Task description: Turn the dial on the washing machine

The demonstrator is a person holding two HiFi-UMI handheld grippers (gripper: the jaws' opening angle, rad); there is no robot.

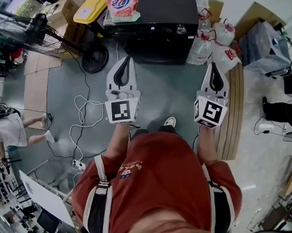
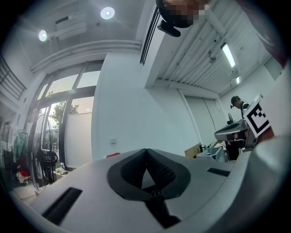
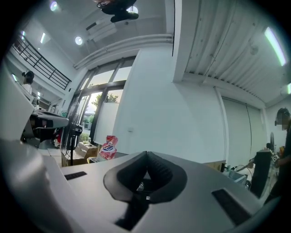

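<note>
The black washing machine (image 1: 152, 30) stands on the floor at the top of the head view. Its silver dial (image 1: 181, 29) is on the front panel, right of the display. My left gripper (image 1: 127, 58) is shut and empty, its tips just short of the machine's lower left front. My right gripper (image 1: 214, 64) is also shut and empty, and it sits lower right of the dial, apart from it. In the left gripper view the left gripper (image 2: 146, 150) points at a white wall. In the right gripper view the right gripper (image 3: 146, 154) shows its pads meeting.
A red detergent bag (image 1: 122, 5) lies on the machine. Tied plastic bags (image 1: 215, 39) stand to its right, a floor fan (image 1: 33, 29) and cardboard boxes to its left. White cables (image 1: 84, 116) and a power strip (image 1: 78, 164) lie on the floor. Wooden planks (image 1: 234, 115) run along the right.
</note>
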